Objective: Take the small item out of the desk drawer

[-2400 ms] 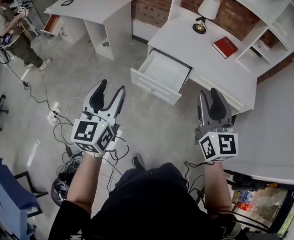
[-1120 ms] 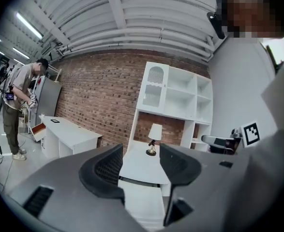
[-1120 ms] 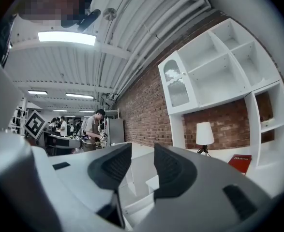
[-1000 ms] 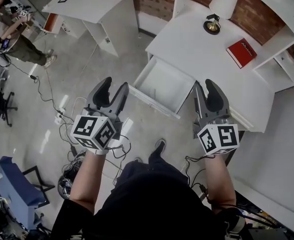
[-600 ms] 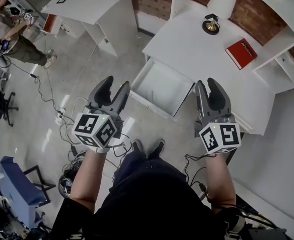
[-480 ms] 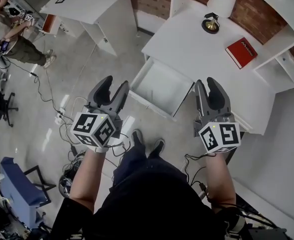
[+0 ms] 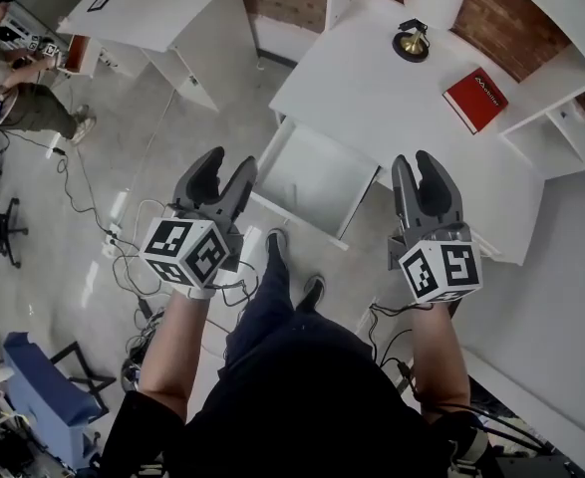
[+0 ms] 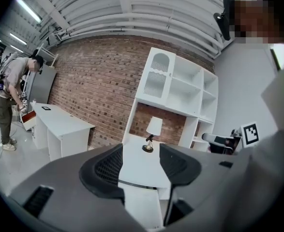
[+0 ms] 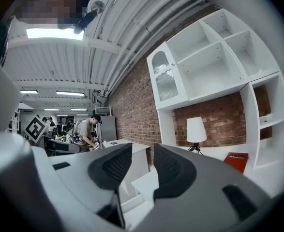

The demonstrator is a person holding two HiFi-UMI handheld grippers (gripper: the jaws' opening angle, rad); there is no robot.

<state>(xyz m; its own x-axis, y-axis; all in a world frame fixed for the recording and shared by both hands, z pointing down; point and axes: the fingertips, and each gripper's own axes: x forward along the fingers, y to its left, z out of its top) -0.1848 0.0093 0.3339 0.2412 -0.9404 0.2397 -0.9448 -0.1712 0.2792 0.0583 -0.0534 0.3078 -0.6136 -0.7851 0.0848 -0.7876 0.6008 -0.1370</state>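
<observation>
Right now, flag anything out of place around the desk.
The drawer stands pulled out of the desk, and no small item shows inside it from the head view. The lamp stands upright and the book lies flat.

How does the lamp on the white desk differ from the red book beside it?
The lamp stands upright; the red book lies flat. The lamp has a white shade over a dark, brassy base; the red book is a flat red slab with small white print. Both rest on top of the white desk, apart from each other.

White desk — lamp, red book
</observation>
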